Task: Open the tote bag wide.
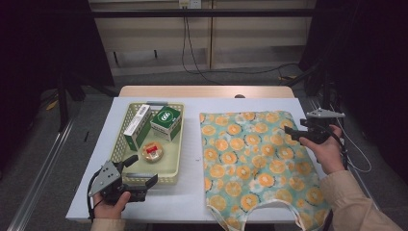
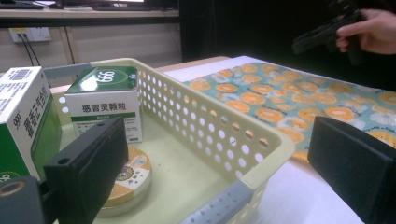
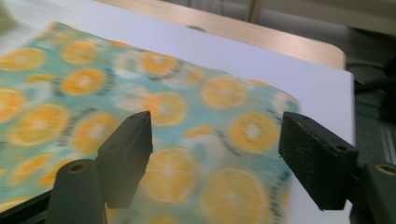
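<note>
Starting with the biggest thing: the bench (image 1: 96, 192) has a flat, matte white top, with a strip of light wood showing at its far edge. Most of its right half is covered by a garment (image 1: 255, 163) of thin, soft cloth, teal with orange-slice prints, spread out flat, with a scooped neckline and straps at the near edge. That's what the right hand is working over.

Next down is the basket (image 1: 174, 169) on the left half, pale yellow plastic, rectangular, walls full of round holes, with grey clips on the rims. Inside it: a tall white and green carton (image 1: 136, 126) leaning along the left wall, a squarer green-topped box (image 1: 166, 122) just beside it at the far end, and a small round flat tin (image 1: 153, 151) with an orange label nearer the person. The basket and garment lie near each other but apart, with bare bench between.

The right tongs (image 1: 291, 133) hover above the garment's far right part, gaping wide with nothing between the black, grainy pads; the right gripper view looks straight down on the cloth through the gap. The left tongs (image 1: 144, 170) sit at the basket's near left corner, also spread apart, straddling the corner of the wall without pinching anything.
</note>
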`<state>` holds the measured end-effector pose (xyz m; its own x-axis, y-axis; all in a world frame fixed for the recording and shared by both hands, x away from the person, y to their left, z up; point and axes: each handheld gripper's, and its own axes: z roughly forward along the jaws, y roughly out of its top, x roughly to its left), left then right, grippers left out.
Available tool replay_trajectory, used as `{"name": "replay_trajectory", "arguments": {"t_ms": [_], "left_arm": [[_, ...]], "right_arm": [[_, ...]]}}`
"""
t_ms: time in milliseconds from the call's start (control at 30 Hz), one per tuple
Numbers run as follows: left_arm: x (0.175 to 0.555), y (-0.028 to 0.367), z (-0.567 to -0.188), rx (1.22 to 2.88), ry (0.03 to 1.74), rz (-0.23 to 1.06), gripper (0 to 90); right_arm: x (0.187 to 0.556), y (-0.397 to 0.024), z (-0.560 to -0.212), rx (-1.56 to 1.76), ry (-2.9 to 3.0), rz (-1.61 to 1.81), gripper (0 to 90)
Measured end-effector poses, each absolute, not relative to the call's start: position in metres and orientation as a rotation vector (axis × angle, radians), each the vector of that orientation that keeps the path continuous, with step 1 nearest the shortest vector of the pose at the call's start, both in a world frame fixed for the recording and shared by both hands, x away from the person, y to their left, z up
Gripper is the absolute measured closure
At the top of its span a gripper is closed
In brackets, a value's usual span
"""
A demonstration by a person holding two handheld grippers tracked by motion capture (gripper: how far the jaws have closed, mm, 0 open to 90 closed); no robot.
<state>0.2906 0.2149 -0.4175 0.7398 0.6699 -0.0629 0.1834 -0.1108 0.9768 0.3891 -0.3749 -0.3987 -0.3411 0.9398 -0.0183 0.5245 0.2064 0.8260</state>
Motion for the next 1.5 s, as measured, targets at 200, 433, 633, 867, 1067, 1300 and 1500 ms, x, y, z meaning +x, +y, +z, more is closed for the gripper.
{"name": "replay_trajectory", "arguments": {"t_ms": [200,433,633,867,1067,1300,1500], "left_arm": [[0.29,0.214,-0.419,1.663,0.697,0.467,4.7],[0.29,0.213,-0.419,1.668,0.688,0.467,4.7],[0.289,0.212,-0.419,1.669,0.689,0.467,4.7],[0.289,0.211,-0.419,1.674,0.683,0.471,4.7],[0.288,0.211,-0.418,1.667,0.688,0.472,4.7],[0.288,0.211,-0.418,1.671,0.686,0.472,4.7],[0.288,0.211,-0.418,1.67,0.688,0.473,4.8]], "right_arm": [[0.36,-0.347,-0.401,1.278,2.063,1.101,22.1],[0.331,-0.319,-0.416,1.199,2.178,1.155,17.8],[0.314,-0.302,-0.423,1.151,2.263,1.184,16.3],[0.291,-0.277,-0.431,1.027,2.399,1.204,17.4],[0.278,-0.266,-0.438,0.949,2.483,1.21,17.6],[0.264,-0.26,-0.45,0.888,2.574,1.185,16.5],[0.251,-0.256,-0.458,0.786,2.615,1.141,18.9]]}}
